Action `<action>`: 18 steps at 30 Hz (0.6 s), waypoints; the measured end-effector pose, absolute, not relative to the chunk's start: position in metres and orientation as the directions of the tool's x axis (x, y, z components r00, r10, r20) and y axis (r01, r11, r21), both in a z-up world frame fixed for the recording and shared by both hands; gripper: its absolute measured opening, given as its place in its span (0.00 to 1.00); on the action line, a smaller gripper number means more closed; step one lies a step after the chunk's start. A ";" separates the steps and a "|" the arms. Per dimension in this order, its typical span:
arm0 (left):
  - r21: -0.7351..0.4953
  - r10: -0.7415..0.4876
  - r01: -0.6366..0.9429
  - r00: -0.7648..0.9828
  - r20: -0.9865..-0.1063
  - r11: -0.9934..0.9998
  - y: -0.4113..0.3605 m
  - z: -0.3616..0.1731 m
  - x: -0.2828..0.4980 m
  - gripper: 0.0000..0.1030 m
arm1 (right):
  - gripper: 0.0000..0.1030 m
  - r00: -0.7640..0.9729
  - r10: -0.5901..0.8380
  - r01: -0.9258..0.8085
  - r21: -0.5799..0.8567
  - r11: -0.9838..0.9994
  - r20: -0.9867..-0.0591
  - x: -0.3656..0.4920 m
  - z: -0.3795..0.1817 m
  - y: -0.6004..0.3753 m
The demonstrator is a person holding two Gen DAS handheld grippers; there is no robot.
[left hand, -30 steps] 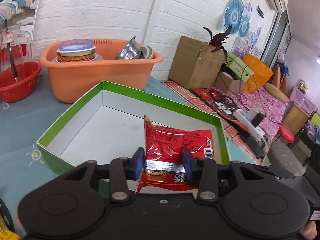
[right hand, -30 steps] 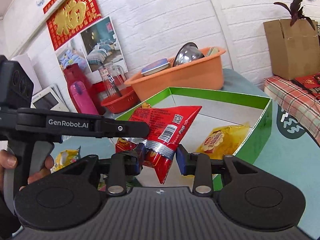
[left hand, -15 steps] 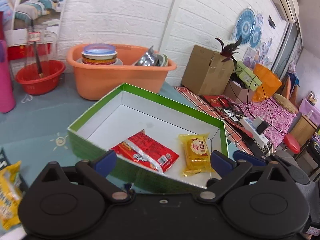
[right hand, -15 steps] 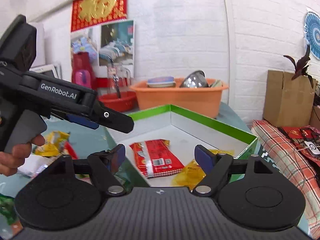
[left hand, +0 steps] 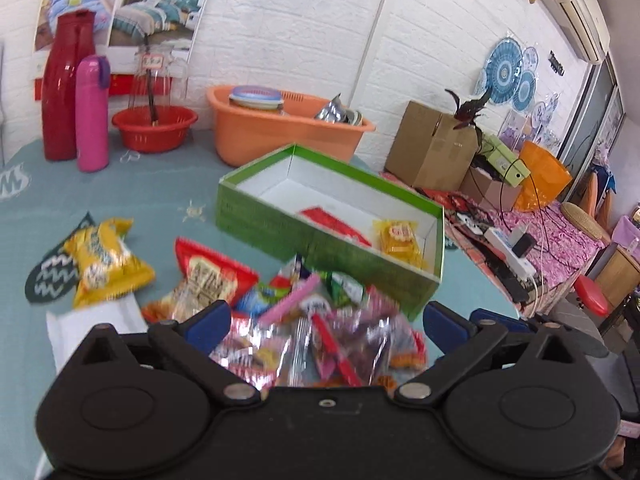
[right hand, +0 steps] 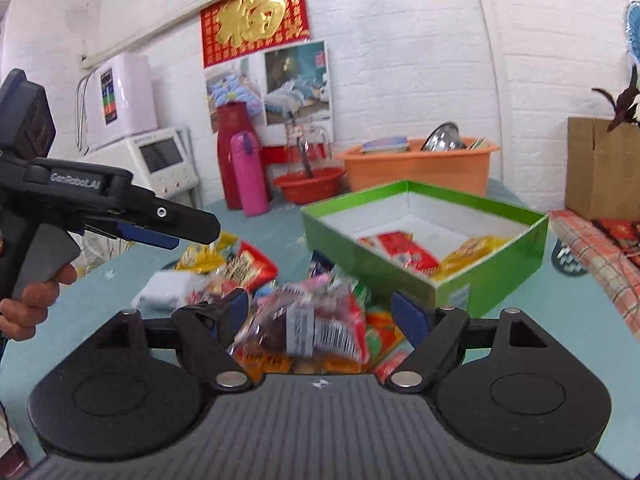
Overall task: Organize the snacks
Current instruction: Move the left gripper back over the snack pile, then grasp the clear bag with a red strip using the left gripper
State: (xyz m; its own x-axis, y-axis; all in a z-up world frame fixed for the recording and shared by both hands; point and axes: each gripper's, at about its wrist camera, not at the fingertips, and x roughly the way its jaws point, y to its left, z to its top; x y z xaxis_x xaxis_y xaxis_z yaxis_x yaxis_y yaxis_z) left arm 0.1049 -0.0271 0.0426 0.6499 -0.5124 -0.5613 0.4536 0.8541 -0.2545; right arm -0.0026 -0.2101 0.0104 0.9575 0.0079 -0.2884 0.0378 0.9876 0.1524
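Observation:
A green box (left hand: 320, 240) with a white inside stands on the blue table; a red snack packet (left hand: 332, 222) and a yellow packet (left hand: 398, 238) lie in it. The box also shows in the right wrist view (right hand: 480, 276). A pile of mixed snack packets (left hand: 316, 332) lies in front of the box. My left gripper (left hand: 326, 326) is open and empty above the pile. My right gripper (right hand: 324, 314) is open and empty over a packet with a barcode (right hand: 316, 330). The left gripper also shows in the right wrist view (right hand: 168, 228).
A yellow bag (left hand: 104, 260) and a red bag (left hand: 204, 280) lie left of the pile. An orange basin (left hand: 280, 128), a red bowl (left hand: 154, 128), a pink bottle (left hand: 92, 114) and a red flask (left hand: 64, 84) stand by the wall. A cardboard box (left hand: 432, 144) is at the right.
Both grippers let go of the red packet, which now lies in the box. Both opened and drew back from the box to above the snack pile.

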 end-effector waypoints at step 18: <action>-0.366 -0.581 0.464 0.511 -0.634 0.807 -0.063 -0.001 0.140 1.00 | 1.00 0.901 0.146 -0.111 0.108 0.988 -0.409 0.043 -0.012 -0.224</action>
